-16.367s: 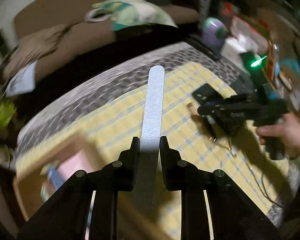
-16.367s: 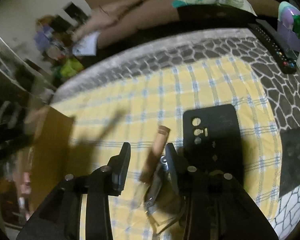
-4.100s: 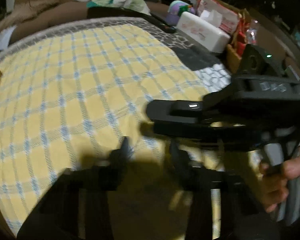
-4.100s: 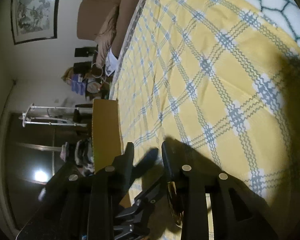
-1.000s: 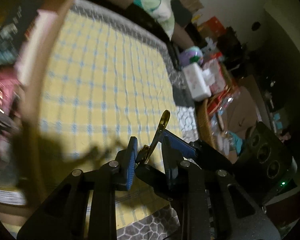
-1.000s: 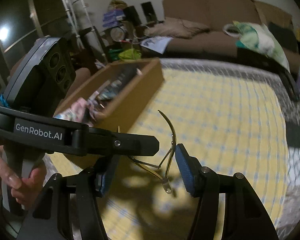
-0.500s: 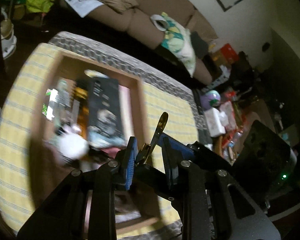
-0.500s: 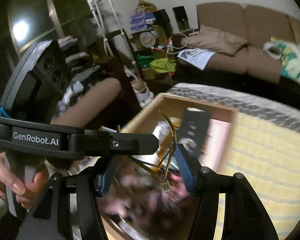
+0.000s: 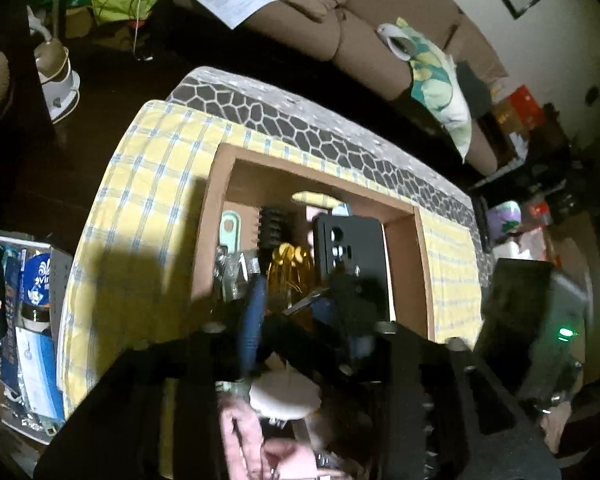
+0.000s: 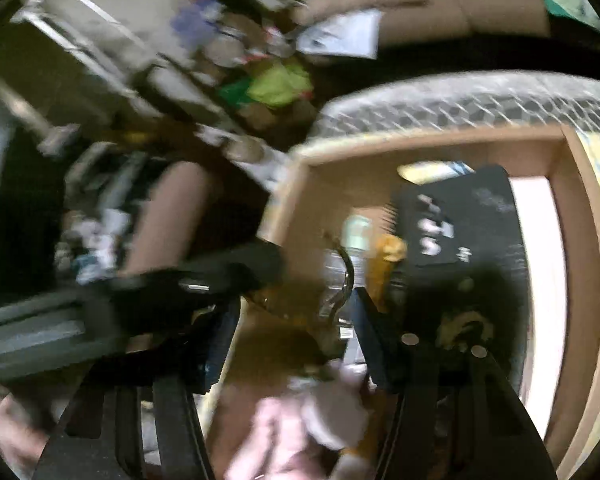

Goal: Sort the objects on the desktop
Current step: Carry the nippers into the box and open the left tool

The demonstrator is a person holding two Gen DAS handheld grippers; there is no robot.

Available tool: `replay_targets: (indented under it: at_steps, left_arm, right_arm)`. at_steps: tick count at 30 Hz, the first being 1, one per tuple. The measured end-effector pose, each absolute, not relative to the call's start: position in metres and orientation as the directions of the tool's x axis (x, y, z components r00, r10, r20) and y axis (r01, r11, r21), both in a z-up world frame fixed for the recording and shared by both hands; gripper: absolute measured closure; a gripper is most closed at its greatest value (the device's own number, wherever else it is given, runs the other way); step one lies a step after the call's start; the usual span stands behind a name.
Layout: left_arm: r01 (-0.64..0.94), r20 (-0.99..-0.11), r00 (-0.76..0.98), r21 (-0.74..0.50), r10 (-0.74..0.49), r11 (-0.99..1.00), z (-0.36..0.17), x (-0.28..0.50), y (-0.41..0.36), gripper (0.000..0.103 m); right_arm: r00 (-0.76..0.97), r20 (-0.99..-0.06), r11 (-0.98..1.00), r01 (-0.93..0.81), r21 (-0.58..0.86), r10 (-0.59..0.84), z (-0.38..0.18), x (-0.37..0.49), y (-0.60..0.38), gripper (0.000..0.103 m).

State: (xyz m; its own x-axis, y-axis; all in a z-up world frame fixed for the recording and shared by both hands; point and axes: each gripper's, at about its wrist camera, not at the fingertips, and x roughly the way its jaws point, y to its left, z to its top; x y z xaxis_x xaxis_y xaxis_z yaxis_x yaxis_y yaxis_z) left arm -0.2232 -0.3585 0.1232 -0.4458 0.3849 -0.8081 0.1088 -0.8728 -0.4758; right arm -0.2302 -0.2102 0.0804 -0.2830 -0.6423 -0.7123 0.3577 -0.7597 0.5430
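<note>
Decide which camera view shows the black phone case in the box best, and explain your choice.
The left wrist view: the phone case is sharp there, its camera cutouts clear, lying in the box. The right wrist view shows the same case larger but smeared by motion blur.

Both wrist cameras looked steeply down from close above the box, the right from nearer; both shared the phone case toward 1 o'clock.
</note>
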Motion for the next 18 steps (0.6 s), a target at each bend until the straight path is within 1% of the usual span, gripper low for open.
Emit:
replay_targets:
  at_steps: [1,2,3,5,7,9,10,11,12,14,15,16,18]
  left_arm:
    - [0.109,-0.804,-0.454,-0.477,0.383,-0.872,0.124,-0.222,-0.36,0.048]
    - [0.111,-0.803,-0.463,-0.474,0.377,-0.874,0.123,-0.221,-0.36,0.046]
    - [0.108,-0.8,-0.468,-0.473,0.375,-0.874,0.123,-0.22,-0.359,0.043]
    - [0.104,-0.801,-0.47,-0.468,0.371,-0.877,0.125,-0.217,-0.357,0.042]
    - [0.111,-0.797,-0.478,-0.472,0.369,-0.875,0.127,-0.211,-0.357,0.037]
    - [0.121,-0.797,-0.481,-0.472,0.365,-0.873,0.131,-0.204,-0.357,0.037]
    - [0.123,-0.799,-0.481,-0.469,0.361,-0.875,0.133,-0.201,-0.356,0.034]
    - [0.125,-0.8,-0.481,-0.466,0.357,-0.876,0.136,-0.197,-0.356,0.031]
    - [0.124,-0.799,-0.486,-0.464,0.354,-0.877,0.14,-0.192,-0.354,0.024]
    - [0.116,-0.799,-0.495,-0.45,0.341,-0.886,0.148,-0.18,-0.351,0.016]
    - [0.11,-0.802,-0.498,-0.436,0.33,-0.893,0.151,-0.174,-0.348,0.007]
    - [0.103,-0.805,-0.499,-0.423,0.321,-0.9,0.155,-0.167,-0.345,0.0]
    - [0.085,-0.807,-0.504,-0.402,0.309,-0.912,0.162,-0.15,-0.338,0.0]
  right_arm:
    - [-0.286,-0.722,-0.772,0.34,0.538,-0.629,0.077,-0.234,-0.21,0.044]
    - [-0.292,-0.727,-0.779,0.329,0.534,-0.622,0.076,-0.236,-0.208,0.043]
    - [-0.299,-0.726,-0.781,0.328,0.531,-0.619,0.077,-0.236,-0.204,0.036]
    - [-0.312,-0.723,-0.782,0.348,0.517,-0.617,0.084,-0.234,-0.199,0.03]
    - [-0.329,-0.728,-0.791,0.373,0.486,-0.602,0.092,-0.232,-0.194,0.029]
    - [-0.346,-0.735,-0.802,0.39,0.452,-0.583,0.1,-0.228,-0.188,0.026]
    - [-0.351,-0.734,-0.803,0.393,0.447,-0.581,0.104,-0.224,-0.183,0.024]
    - [-0.362,-0.733,-0.808,0.393,0.44,-0.576,0.109,-0.22,-0.176,0.019]
    - [-0.368,-0.735,-0.812,0.393,0.433,-0.57,0.111,-0.216,-0.171,0.015]
    - [-0.381,-0.743,-0.825,0.391,0.409,-0.549,0.116,-0.208,-0.159,0.009]
    - [-0.385,-0.745,-0.828,0.39,0.403,-0.544,0.117,-0.204,-0.155,0.004]
    - [-0.387,-0.746,-0.829,0.39,0.401,-0.543,0.12,-0.199,-0.149,0.0]
    - [-0.398,-0.75,-0.838,0.384,0.387,-0.528,0.124,-0.188,-0.133,0.0]
